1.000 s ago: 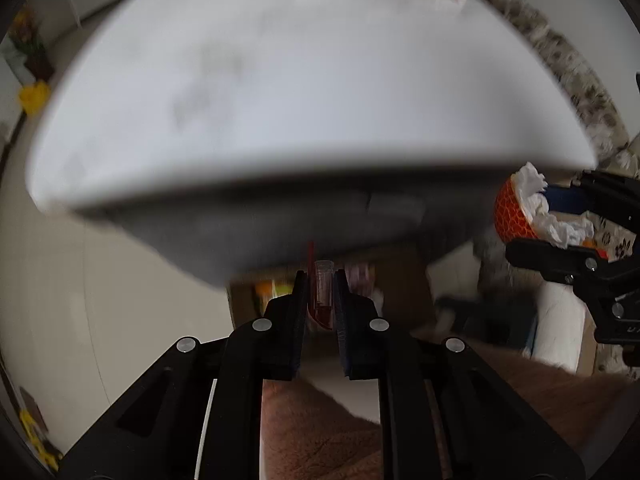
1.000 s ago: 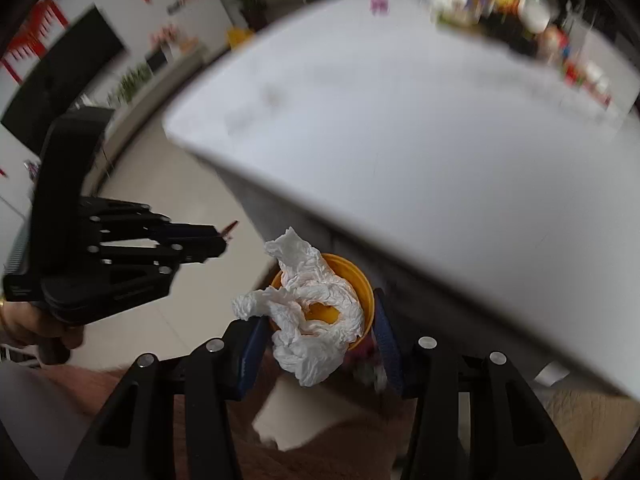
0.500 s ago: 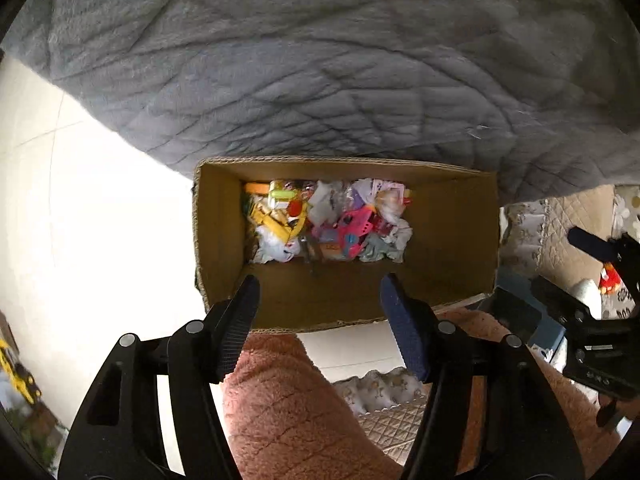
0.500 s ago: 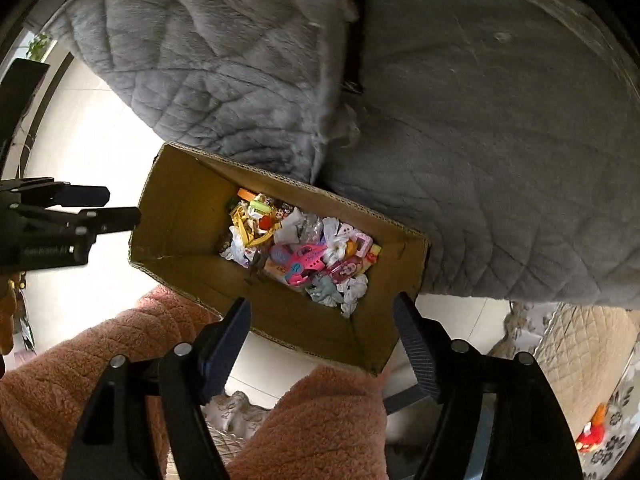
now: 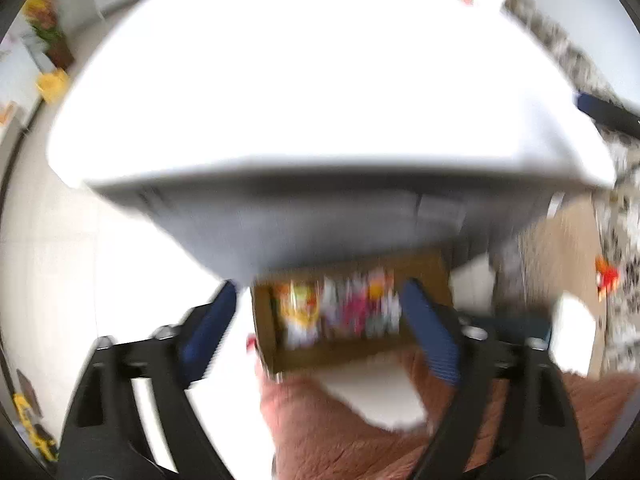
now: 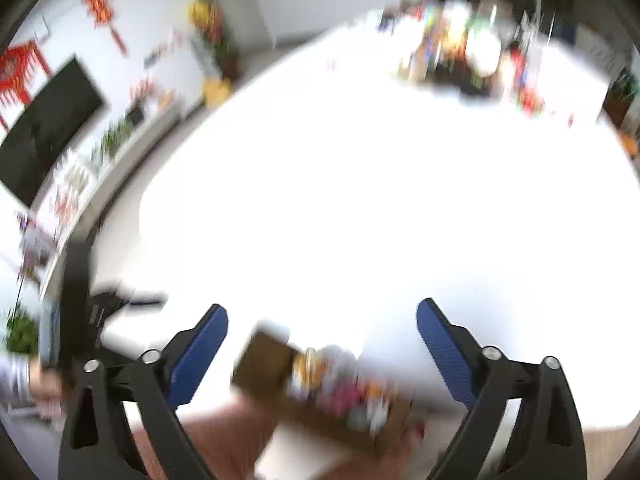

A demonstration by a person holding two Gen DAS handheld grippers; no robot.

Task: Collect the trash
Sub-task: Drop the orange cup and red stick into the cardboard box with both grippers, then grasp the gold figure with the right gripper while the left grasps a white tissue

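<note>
Trash seemingly boxed; both tongs just spread, empty.

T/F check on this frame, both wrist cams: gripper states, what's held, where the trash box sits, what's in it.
1. The left gripper is open with nothing between its fingers. True; its jaws have just been opening.
2. The right gripper grips a tissue-stuffed cup. False: it is open and empty, its jaws just opened too.
3. The cardboard box sits on top of the white table. False: it is on the floor below the table's near edge.
4. The box holds mixed colourful trash. True.
5. The far end of the table is bare. False: blurred clutter stands there.
</note>
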